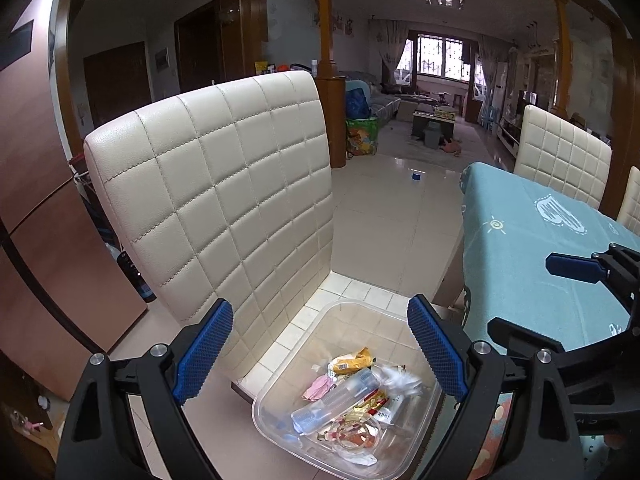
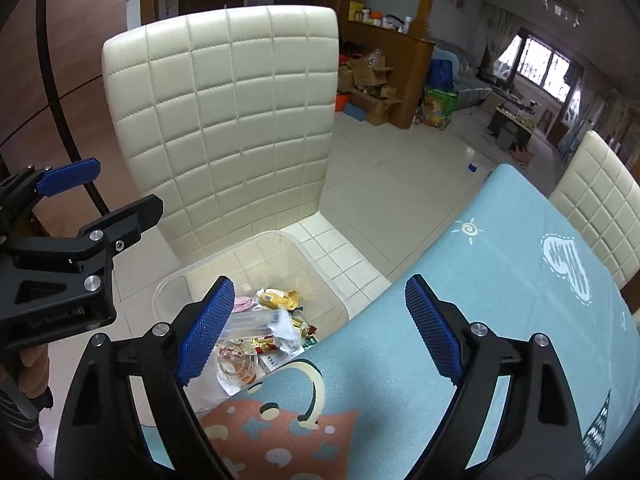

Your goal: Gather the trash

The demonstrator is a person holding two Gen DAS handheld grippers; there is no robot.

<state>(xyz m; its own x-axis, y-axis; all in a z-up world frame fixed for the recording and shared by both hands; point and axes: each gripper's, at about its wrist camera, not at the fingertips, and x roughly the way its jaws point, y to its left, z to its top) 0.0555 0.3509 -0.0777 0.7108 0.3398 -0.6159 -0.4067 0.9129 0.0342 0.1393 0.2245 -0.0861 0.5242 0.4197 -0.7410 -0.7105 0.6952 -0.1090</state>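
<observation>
A clear plastic bin [image 1: 276, 384] sits on the seat of a cream quilted chair [image 1: 216, 200]. It holds trash: a yellow wrapper [image 1: 352, 362], a pink paper scrap [image 1: 318, 386], a clear plastic bottle [image 1: 336, 400], white crumpled plastic [image 1: 400, 378] and red wrappers. My left gripper [image 1: 320, 352] is open and empty above the bin. My right gripper [image 2: 320, 328] is open and empty over the table edge, beside the bin [image 2: 172, 284]. The trash [image 2: 276, 320] also shows in the right wrist view. The left gripper [image 2: 76, 184] shows at the left of that view.
A table with a blue patterned cloth [image 2: 480, 280] stands right of the chair [image 2: 232, 120]. Other cream chairs [image 1: 560, 152] stand at its far side. A brown cabinet [image 1: 40, 200] is at the left. A small blue object [image 1: 416, 176] lies on the tiled floor.
</observation>
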